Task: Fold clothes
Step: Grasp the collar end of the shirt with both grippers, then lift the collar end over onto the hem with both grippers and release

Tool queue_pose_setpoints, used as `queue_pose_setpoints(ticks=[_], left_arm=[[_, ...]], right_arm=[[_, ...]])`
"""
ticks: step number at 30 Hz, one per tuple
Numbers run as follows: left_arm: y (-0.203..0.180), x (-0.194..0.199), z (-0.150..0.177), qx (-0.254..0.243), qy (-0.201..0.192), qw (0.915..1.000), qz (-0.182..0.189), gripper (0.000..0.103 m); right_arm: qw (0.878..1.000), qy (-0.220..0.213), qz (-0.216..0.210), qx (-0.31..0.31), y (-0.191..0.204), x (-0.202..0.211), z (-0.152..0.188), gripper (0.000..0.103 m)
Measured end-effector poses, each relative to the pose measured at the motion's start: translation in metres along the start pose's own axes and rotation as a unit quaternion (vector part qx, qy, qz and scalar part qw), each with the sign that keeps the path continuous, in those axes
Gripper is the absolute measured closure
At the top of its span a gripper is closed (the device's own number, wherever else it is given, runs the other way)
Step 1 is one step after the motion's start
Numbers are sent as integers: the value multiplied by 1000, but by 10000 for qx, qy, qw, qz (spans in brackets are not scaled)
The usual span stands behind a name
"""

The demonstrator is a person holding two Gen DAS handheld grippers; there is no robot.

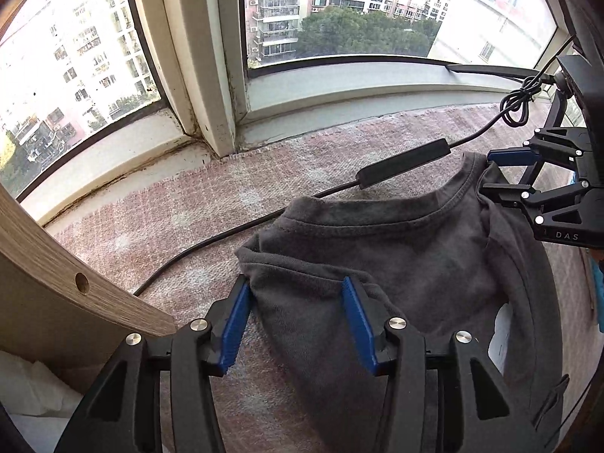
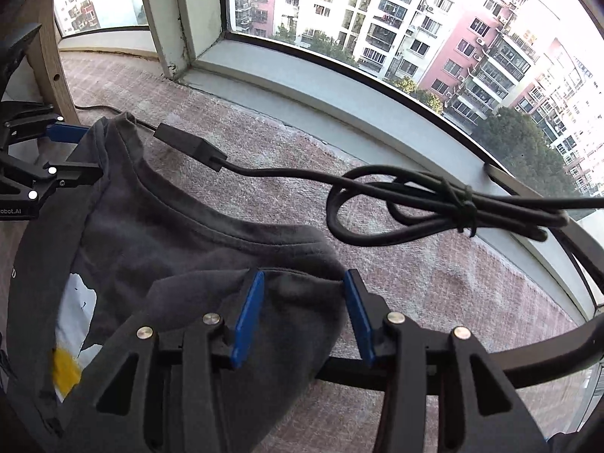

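Observation:
A dark grey T-shirt (image 1: 396, 249) lies collar-up on a pinkish woven mat (image 1: 188, 207), and a white and yellow print (image 2: 79, 302) shows on its front. In the left wrist view, my left gripper (image 1: 296, 287) stands open astride one shoulder, with cloth lying loose between its blue pads (image 1: 234, 328). My right gripper (image 2: 304, 275) is open in the same way over the other shoulder of the T-shirt (image 2: 170, 234). Each gripper also shows at the far shoulder in the other view: the right gripper (image 1: 489, 173) and the left gripper (image 2: 92, 151).
A black cable with an inline box (image 2: 188, 145) runs just behind the collar, and its tied coil (image 2: 434, 207) lies to the right. A wooden panel (image 1: 56, 264) stands on the left. The window sill (image 1: 339, 90) borders the mat behind. A black curved bar (image 2: 528, 358) crosses near the right gripper.

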State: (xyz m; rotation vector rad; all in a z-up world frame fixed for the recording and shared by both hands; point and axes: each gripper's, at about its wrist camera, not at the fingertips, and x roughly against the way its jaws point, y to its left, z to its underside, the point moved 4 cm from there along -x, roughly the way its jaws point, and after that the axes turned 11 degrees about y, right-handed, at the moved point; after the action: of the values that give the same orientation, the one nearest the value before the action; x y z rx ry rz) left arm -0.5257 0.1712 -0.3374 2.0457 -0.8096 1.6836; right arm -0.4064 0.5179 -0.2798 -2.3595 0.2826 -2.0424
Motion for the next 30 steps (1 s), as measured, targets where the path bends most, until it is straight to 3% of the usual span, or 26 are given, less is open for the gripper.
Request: queue_pose_setpoints(ticks=[3,4,6,7,8,10,16,19,26,30], left_arm=[[-2,1,0,-28,-53,10000,-8,61],[-3,1,0,-44,-79,10000,-7,69],[-8,3,0,-112,-130,9998,-73,86],[-10,4,0,-155,-156,9997,-114,96],[-13,5,0,-198,-183,9995,-156,97],[-14,9,1,-217,-242,9994,-150,98],[-9,59,8,-44,-590,9974,400,98],[-6,90,14,-149,-767,9960,424,98],[-28,172,78,-457,-1183,9914,334,98],[-46,215,137,-518,-1356,9885,420,98]], right_arm=[[10000,40,-44,14,0,-1,-1,60],[10000,43,-86,14,0,-1,0,64],[9998,32,-197,17,0,0,1,75],[9997,25,-251,17,1,1,1,89],[9997,-7,-243,3,0,2,2,94],[9991,-88,-408,-85,-3,6,3,96],[9953,-438,-765,-389,-12,41,15,97],[9919,-676,-953,-488,-12,72,22,97],[9840,-1324,-1059,-546,10,158,60,97],[9813,-1663,-850,-474,35,205,118,97]])
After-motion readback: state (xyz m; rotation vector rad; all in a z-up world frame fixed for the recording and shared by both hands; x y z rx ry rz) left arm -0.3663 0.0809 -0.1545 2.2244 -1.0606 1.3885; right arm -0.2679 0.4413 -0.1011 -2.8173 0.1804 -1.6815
